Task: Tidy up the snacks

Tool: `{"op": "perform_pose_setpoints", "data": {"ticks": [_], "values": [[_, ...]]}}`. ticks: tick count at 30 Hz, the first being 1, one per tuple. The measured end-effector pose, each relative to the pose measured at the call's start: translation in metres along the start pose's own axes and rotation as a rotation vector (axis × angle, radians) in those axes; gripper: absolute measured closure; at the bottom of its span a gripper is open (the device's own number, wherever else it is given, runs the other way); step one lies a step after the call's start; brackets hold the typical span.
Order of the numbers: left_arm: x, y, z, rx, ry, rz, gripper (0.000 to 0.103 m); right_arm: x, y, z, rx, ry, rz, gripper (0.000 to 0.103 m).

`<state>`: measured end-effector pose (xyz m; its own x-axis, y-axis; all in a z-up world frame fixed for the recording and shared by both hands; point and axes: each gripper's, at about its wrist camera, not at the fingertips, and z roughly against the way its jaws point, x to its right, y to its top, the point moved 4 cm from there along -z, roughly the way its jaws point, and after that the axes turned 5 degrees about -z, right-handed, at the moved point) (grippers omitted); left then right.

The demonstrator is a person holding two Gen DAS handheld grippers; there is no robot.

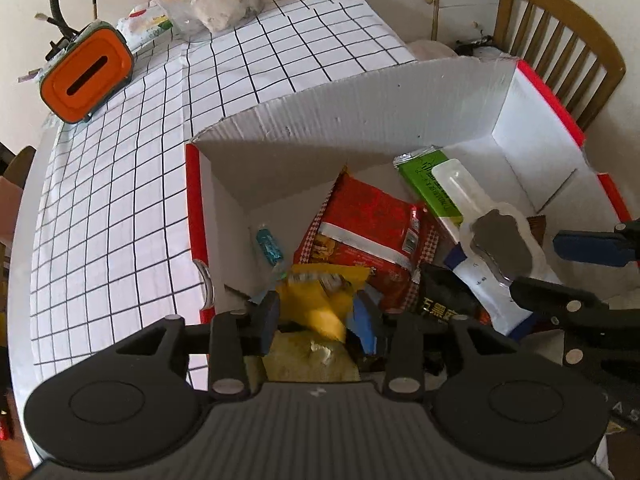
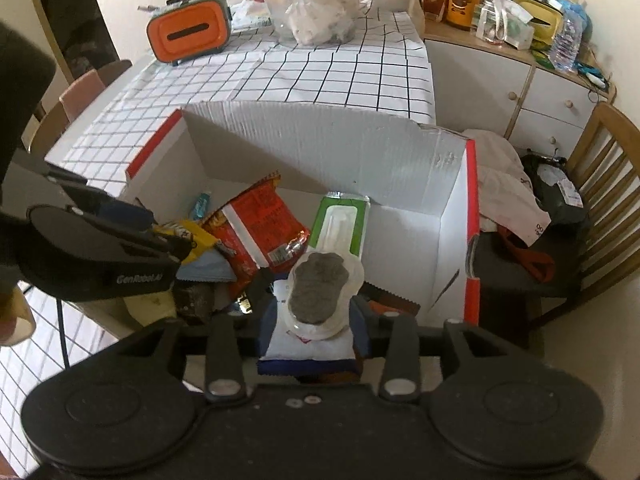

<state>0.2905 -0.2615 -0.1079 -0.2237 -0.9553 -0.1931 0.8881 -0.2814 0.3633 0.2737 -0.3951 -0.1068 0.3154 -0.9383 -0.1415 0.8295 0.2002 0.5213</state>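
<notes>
- Box already holds several snacks (red bag, green pack).
- Left gripper clamps a yellow packet.
- Right gripper pinches a grey-cookie pack, neither placed yet.

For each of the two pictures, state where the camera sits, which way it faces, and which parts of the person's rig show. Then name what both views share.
Left wrist: on the left gripper, facing down into the white box, fingers closed on a yellow packet; the right gripper enters at right.
Right wrist: on the right gripper, facing into the box, fingers around a grey-cookie pack; the left gripper shows at left.
Shared: box, red packet, green packet, orange case.
</notes>
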Motion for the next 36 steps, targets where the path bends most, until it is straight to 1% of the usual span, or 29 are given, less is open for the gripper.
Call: {"op": "perform_pose_setpoints", "data": {"ticks": [4,6,8,10,11,14,17,20,21,22,23,25,27,31,36], "values": [[-0.002,-0.006,0.009,0.039,-0.009,0.006,0.046,-0.002,-0.004,0.01,0.011,0.023,-0.015,0.062],[-0.003,-0.009,0.016,0.062,-0.012,0.011,0.042,-0.003,-0.005,0.015,0.023,0.03,-0.017,0.06],[-0.005,-0.012,0.023,0.085,-0.019,0.021,0.039,-0.005,-0.006,0.022,0.045,0.038,-0.025,0.048],[-0.006,-0.015,0.031,0.107,-0.023,0.022,0.035,-0.006,-0.007,0.032,0.077,0.051,-0.037,0.028],[-0.006,-0.017,0.035,0.122,-0.022,0.015,0.033,-0.006,-0.006,0.036,0.089,0.06,-0.04,0.025],[-0.008,-0.023,0.047,0.163,-0.004,0.004,0.03,-0.01,-0.007,0.047,0.112,0.073,-0.037,0.023],[-0.01,-0.03,0.06,0.2,-0.017,0.016,0.027,-0.015,-0.009,0.056,0.131,0.085,-0.038,0.021],[-0.014,-0.036,0.071,0.227,-0.029,0.038,0.027,-0.018,-0.011,0.066,0.159,0.095,-0.04,0.014],[-0.016,-0.039,0.075,0.237,-0.035,0.046,0.027,-0.019,-0.011,0.069,0.171,0.099,-0.039,0.01],[-0.017,-0.041,0.079,0.247,-0.039,0.052,0.024,-0.02,-0.012,0.073,0.182,0.103,-0.038,0.009],[-0.018,-0.043,0.082,0.259,-0.031,0.057,0.021,-0.021,-0.013,0.076,0.192,0.106,-0.037,0.009],[-0.02,-0.047,0.091,0.287,-0.01,0.06,0.021,-0.024,-0.014,0.084,0.211,0.108,-0.035,0.007],[-0.021,-0.052,0.099,0.308,-0.004,0.062,0.02,-0.027,-0.017,0.093,0.242,0.109,-0.03,0.003],[-0.022,-0.061,0.115,0.353,-0.001,0.065,0.017,-0.031,-0.02,0.106,0.283,0.12,-0.034,0.002],[-0.021,-0.072,0.131,0.382,-0.02,0.068,0.016,-0.032,-0.023,0.119,0.318,0.135,-0.045,0.0]]}}
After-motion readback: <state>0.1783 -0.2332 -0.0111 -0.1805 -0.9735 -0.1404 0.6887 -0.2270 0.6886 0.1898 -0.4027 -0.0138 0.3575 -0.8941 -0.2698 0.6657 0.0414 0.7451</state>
